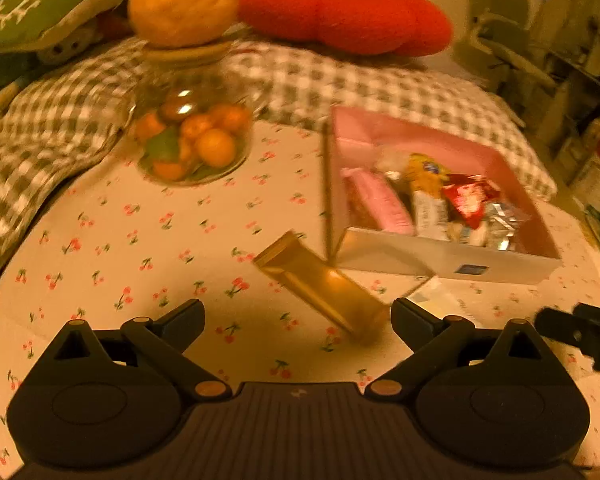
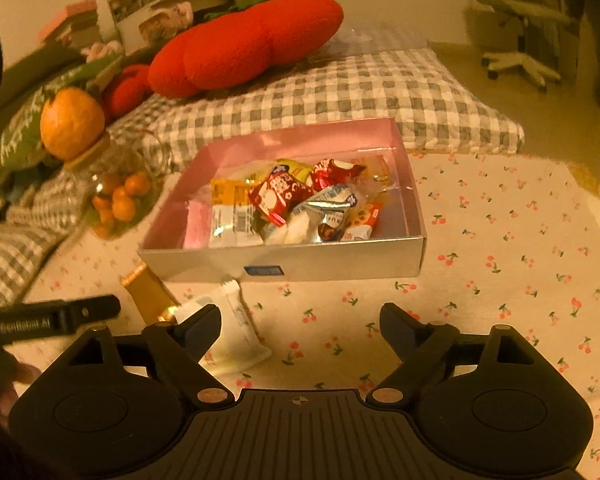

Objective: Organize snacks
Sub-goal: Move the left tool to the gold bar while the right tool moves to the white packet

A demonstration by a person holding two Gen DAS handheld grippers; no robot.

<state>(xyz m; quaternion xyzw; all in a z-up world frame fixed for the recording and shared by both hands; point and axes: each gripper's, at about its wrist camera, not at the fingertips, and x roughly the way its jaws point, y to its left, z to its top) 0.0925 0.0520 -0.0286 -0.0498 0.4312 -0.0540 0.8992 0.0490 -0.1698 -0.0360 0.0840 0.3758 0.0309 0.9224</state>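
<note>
Both grippers, left (image 1: 296, 316) and right (image 2: 300, 322), released. Gold packet (image 1: 320, 284) blurred in left view; white packet (image 2: 240, 320) clear only in right.

Each tool (image 1: 296, 316) (image 2: 300, 324) is matte black plastic with copper-coloured pivot pins and a ribbed base (small white mark on it).

Matt black plastic on both grippers (image 1: 296, 316) (image 2: 300, 326). Glossy gold foil on the packet (image 1: 320, 284). Shiny crinkled wrappers (image 2: 284, 200) inside a smooth card box (image 2: 284, 262), pink-lined. Printed cotton tablecloth (image 2: 500, 240). Clear glass jar (image 1: 192, 136). Fuzzy red plush cushion (image 2: 244, 48).
</note>
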